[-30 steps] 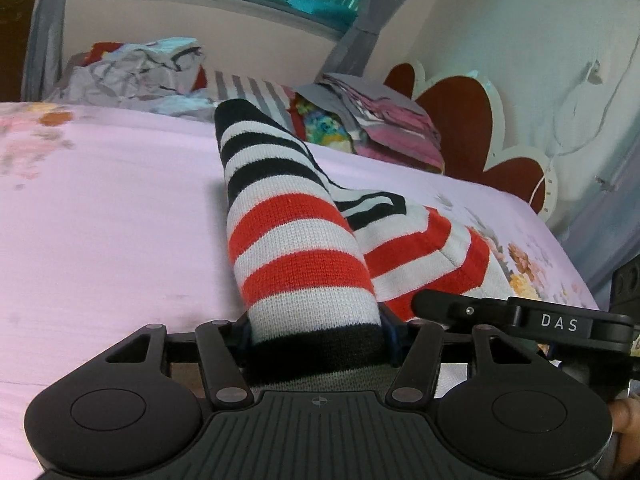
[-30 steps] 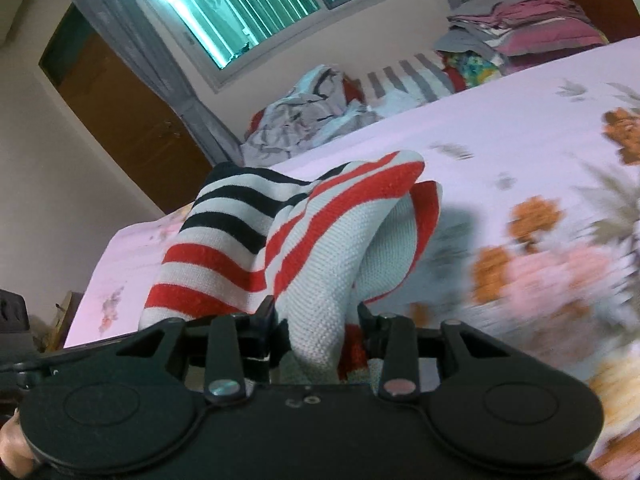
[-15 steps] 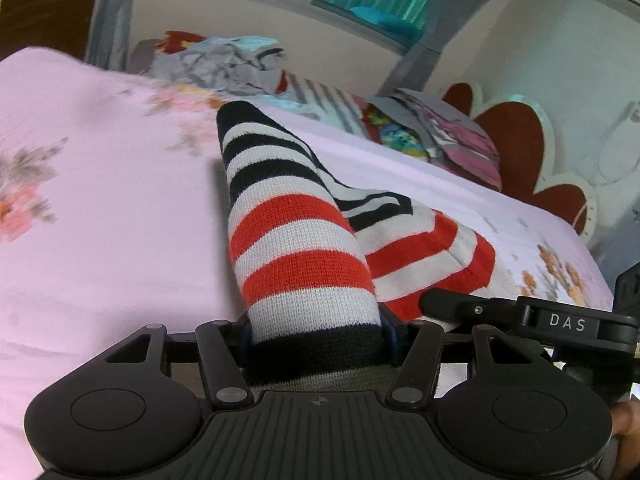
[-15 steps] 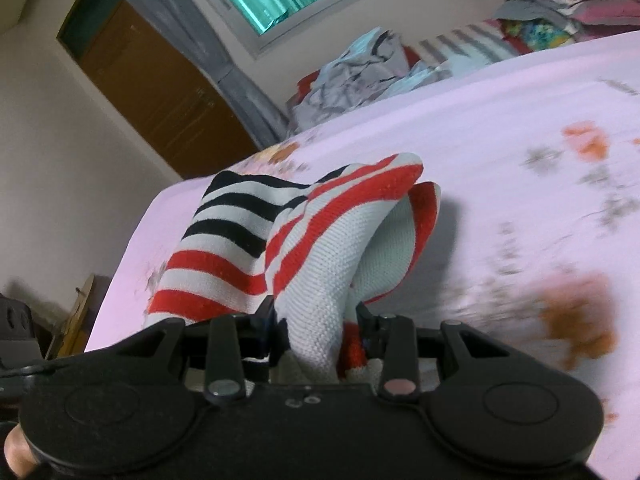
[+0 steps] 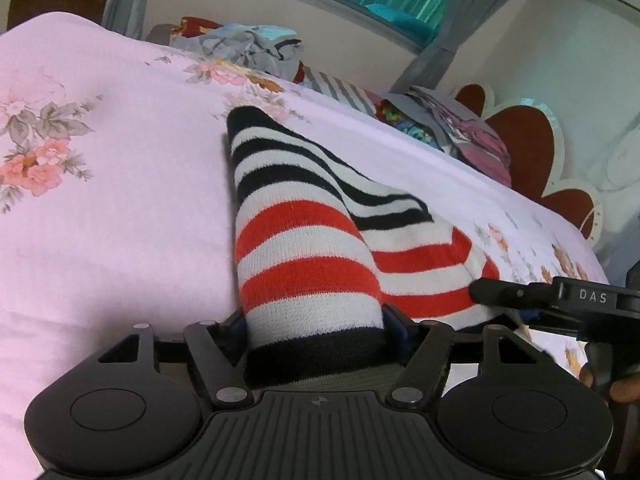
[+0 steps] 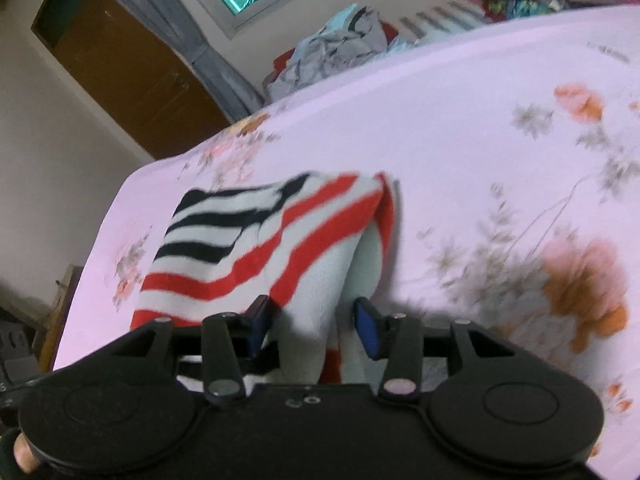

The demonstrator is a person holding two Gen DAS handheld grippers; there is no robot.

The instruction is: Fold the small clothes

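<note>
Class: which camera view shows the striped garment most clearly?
The left wrist view: the striped garment is sharp there, its black, white and red bands distinct, clamped in the left tongs. The right wrist view shows it blurred.

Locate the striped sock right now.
The striped sock lies on the pink bedsheet, centre of both views, its black cuff in the left gripper, its other end between the right gripper fingers.

Left gripper (image 5: 316, 320) low, fingers pointing forward, jaws pressed on both sides of striped sock (image 5: 304, 264). Right gripper (image 6: 314, 322) just beside it, jaws parted, blue pads (image 6: 368, 330) standing clear of cloth between them.
</note>
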